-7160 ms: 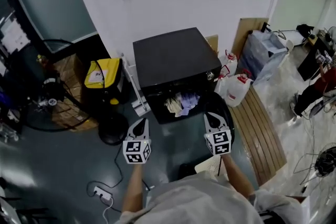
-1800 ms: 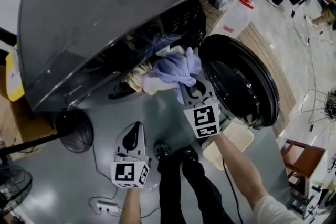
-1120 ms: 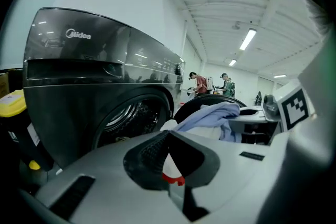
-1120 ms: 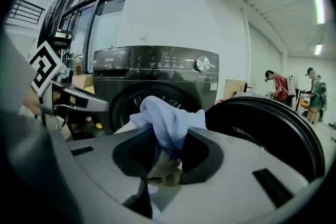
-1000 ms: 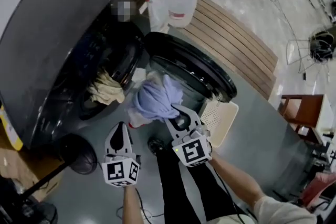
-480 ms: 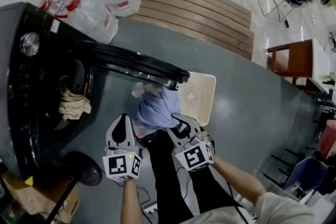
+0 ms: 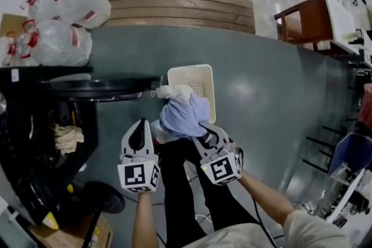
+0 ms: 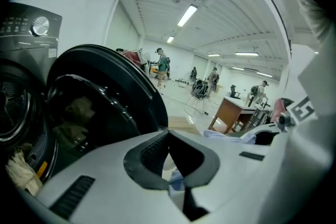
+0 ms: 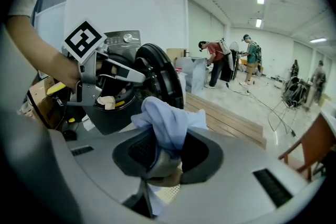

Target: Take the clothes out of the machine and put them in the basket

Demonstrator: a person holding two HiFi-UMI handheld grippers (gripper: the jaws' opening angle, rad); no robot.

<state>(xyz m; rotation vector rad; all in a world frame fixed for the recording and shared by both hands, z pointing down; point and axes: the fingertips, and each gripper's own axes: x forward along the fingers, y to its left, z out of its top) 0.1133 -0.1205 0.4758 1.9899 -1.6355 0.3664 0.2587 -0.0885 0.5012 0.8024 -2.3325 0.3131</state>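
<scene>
My right gripper (image 7: 200,129) (image 9: 163,165) is shut on a bunched light-blue garment (image 7: 183,115) (image 9: 165,120). It holds the garment just in front of the near end of the cream perforated basket (image 7: 192,74) on the floor. A white piece of cloth hangs with the garment toward the machine door (image 7: 99,90). My left gripper (image 7: 138,132) (image 8: 176,186) hovers beside the garment, shut and holding nothing. The dark washing machine (image 7: 35,142) stands at the left with its door swung open. A beige cloth (image 7: 67,137) (image 8: 21,176) lies in its drum.
White bags and jugs (image 7: 64,14) sit beyond the machine, next to a slatted wooden platform (image 7: 174,0). A wooden table (image 7: 305,17) stands at the far right. The person's dark trouser legs (image 7: 174,183) are below the grippers. People (image 9: 215,63) stand far off in the room.
Both grippers have swung away from the drum opening, past the open door, toward the basket. The blue garment has travelled with the right gripper.
</scene>
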